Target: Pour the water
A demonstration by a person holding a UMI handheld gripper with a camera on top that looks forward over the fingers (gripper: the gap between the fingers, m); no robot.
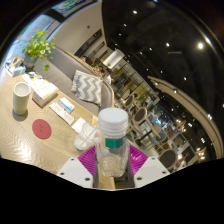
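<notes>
A clear plastic bottle [111, 140] with a white cap and a green band below it stands up between my fingers. My gripper [110, 162] is shut on the bottle, both purple pads [88, 159] pressing its sides. The view is tilted, so the bottle is held up off the wooden table [50, 140]. A white cup [21, 97] stands on the table far off to the left, beyond a round red coaster [41, 129].
Papers or books [62, 106] lie on the table ahead of the coaster. Beyond it are a sofa with a zigzag cushion [88, 86], a green potted plant [40, 46] and, further right, dining chairs [150, 112].
</notes>
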